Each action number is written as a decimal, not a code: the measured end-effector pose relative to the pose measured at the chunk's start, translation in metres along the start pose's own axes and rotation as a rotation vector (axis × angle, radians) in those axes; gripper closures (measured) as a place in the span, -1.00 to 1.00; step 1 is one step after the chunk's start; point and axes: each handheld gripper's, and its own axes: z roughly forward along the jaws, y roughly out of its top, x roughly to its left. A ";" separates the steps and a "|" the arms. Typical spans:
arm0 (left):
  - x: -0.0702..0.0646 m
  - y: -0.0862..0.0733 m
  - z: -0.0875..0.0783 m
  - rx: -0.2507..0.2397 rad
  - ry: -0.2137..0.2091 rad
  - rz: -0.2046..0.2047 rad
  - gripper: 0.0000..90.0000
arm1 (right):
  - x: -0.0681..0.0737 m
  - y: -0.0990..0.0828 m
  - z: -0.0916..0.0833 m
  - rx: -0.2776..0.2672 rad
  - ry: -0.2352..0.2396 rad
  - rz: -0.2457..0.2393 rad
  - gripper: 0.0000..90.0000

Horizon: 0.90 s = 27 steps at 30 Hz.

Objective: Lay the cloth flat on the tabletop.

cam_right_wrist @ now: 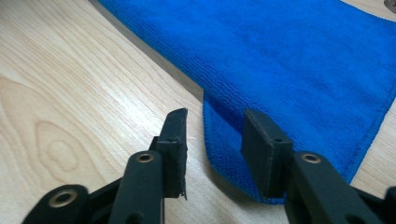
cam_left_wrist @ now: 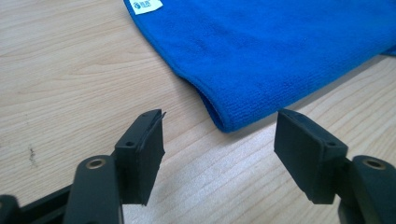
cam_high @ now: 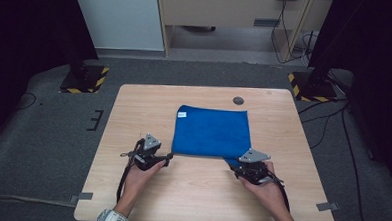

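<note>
A folded blue cloth lies flat on the wooden table, a white label at its far left corner. My left gripper rests at the cloth's near left corner. In the left gripper view its jaws stand open, the folded corner of the cloth just ahead of the gap and untouched. My right gripper sits at the near right corner. In the right gripper view the jaws stand apart with a loose corner of the cloth lying on the table between them, neither pad pressing it.
A round grey cable port is set in the table behind the cloth. Bare wood surrounds the cloth on all sides. Two stand bases with yellow-black stripes sit on the carpet beyond the table, with cables trailing at the right.
</note>
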 end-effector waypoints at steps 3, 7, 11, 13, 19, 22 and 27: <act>-0.001 0.000 0.001 -0.002 0.008 0.003 -0.32 | -0.001 0.000 0.002 0.008 -0.003 0.005 0.31; -0.001 0.000 0.003 0.004 0.008 -0.002 -0.36 | -0.001 -0.002 0.006 0.021 0.000 0.009 0.30; -0.002 0.000 0.005 0.011 0.010 0.005 -0.37 | -0.003 -0.003 0.009 0.038 -0.010 0.008 0.40; -0.002 0.000 0.006 0.015 0.011 0.009 -0.38 | -0.003 -0.003 0.009 0.045 -0.011 0.010 0.46; -0.001 -0.001 0.008 0.025 0.010 0.016 -0.39 | -0.004 -0.006 0.012 0.072 -0.020 -0.003 0.65; -0.001 -0.001 0.009 0.027 0.011 0.018 -0.38 | -0.005 -0.006 0.012 0.074 -0.017 -0.007 0.82; -0.002 -0.001 0.011 0.037 0.009 0.024 -0.34 | -0.008 -0.007 0.012 0.072 -0.012 0.011 0.93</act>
